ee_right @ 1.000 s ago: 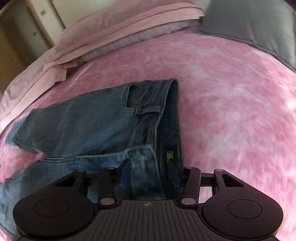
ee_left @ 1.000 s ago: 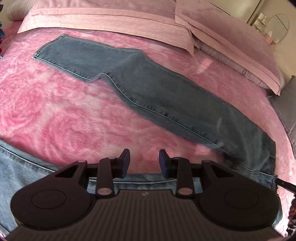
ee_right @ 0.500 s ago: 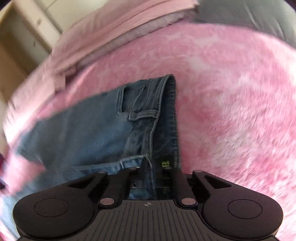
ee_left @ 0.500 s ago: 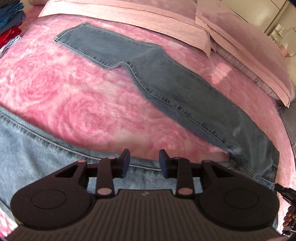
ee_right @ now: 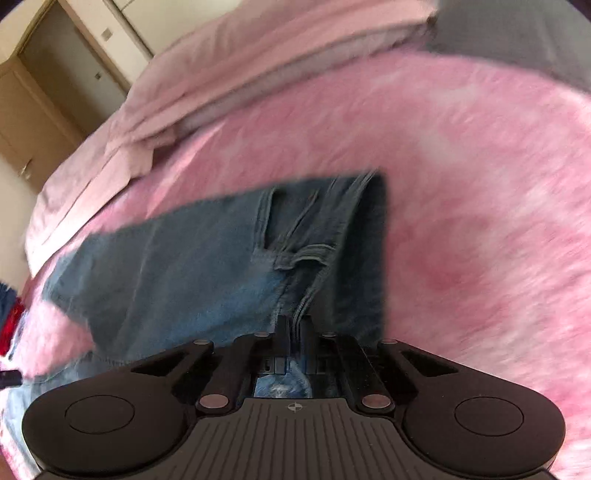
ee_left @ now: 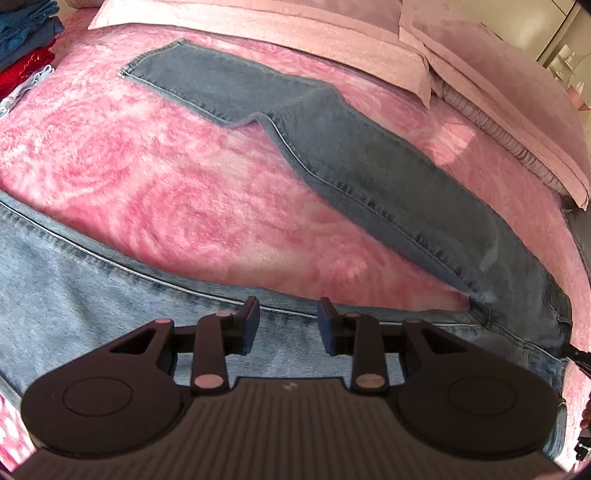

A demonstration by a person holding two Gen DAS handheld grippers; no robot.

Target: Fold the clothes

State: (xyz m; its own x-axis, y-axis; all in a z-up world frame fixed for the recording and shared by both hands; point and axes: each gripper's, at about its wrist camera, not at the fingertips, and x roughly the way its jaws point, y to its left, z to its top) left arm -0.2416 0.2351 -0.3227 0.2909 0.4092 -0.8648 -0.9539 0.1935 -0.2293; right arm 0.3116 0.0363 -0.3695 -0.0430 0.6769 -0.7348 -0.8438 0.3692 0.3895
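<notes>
- The bed [ee_left: 155,192], covered by a pink fleecy blanket with a rose pattern, fills both views ahead of each tool.
- Pale pink pillows [ee_left: 491,85] lie along the far edge of the bed, well beyond the left tool; in the right wrist view they sit far ahead and to the left, with a grey pillow [ee_right: 517,33] far ahead on the right.
- The jeans [ee_left: 369,173] lie spread on the blanket. One darker leg runs from far ahead on the left down to the right of the left tool; the paler leg passes directly beneath that tool.
- In the right wrist view the waist end of the jeans, with a belt loop, lies just ahead of the right tool; this picture is blurred.
- A stack of blue and red clothes [ee_left: 26,48] sits far ahead at the left edge.
- The left tool [ee_left: 288,325] hangs over the paler leg, its jaws partly apart with nothing gripped between them.
- The right tool [ee_right: 293,332] is clenched on a fold of the jeans near the waistband seam.
</notes>
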